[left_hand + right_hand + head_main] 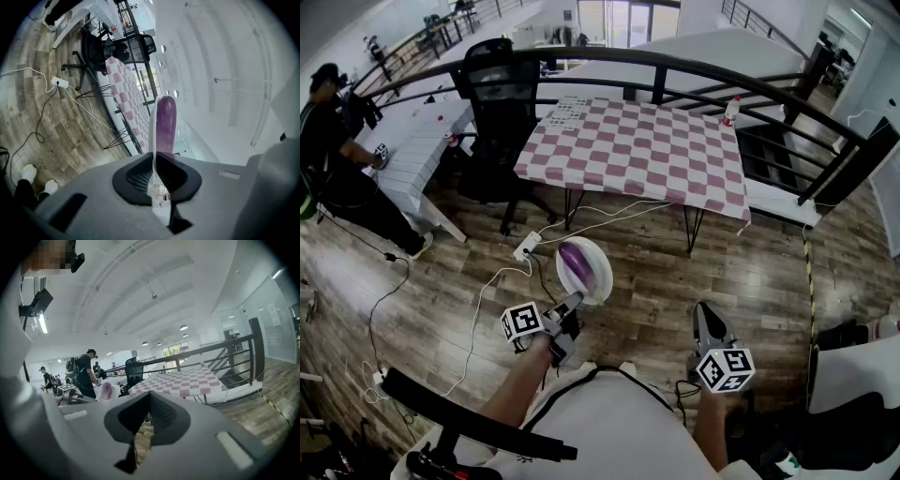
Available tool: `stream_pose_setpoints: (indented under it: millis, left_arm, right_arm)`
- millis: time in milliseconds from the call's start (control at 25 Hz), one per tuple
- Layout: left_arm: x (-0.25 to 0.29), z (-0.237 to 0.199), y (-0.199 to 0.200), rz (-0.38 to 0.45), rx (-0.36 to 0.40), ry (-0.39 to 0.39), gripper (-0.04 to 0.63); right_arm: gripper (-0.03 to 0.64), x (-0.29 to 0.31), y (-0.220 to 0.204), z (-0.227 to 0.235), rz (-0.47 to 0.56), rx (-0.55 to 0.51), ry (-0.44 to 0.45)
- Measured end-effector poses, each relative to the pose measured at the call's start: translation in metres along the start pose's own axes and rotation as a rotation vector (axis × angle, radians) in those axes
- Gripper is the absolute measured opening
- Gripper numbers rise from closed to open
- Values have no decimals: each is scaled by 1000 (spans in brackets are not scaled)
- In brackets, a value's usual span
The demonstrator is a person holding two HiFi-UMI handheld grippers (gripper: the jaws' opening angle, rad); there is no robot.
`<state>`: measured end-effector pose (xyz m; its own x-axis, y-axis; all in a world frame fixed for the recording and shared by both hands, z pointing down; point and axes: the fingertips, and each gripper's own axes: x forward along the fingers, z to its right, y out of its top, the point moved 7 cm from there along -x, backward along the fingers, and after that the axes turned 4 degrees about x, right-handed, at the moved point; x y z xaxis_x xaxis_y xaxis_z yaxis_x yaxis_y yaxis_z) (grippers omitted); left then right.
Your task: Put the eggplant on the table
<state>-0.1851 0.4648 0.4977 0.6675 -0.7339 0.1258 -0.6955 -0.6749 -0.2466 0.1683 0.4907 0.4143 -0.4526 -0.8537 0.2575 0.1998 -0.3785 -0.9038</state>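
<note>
A purple eggplant [575, 262] lies on a white plate [596, 277], held out above the wooden floor. My left gripper [569, 309] is shut on the plate's near rim. In the left gripper view the plate [152, 126] runs edge-on up from between the pads, with the eggplant [165, 123] against its right face. My right gripper [709, 328] hangs lower right, shut, with nothing in it. The right gripper view shows the plate and eggplant [106, 391] far to the left. The checkered table [649, 159] stands ahead, beyond the plate.
A black office chair [500, 98] stands left of the table and a dark curved railing [694, 73] runs behind it. A white power strip [527, 246] and cables lie on the floor. A person [336, 141] stands at a white table far left. A small bottle [731, 110] sits on the checkered table's far right corner.
</note>
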Motion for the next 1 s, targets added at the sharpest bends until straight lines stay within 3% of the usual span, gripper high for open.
stream_pose_setpoints:
  millis: [400,1000]
  left_arm:
    - [17,3,-13,7,-38,46,29]
    - [45,-5,-67,50,-126,67,31]
  right_arm:
    - [6,-3,3,21,-5,-1,15]
    - [6,-14,-5,62,-82,-9,109]
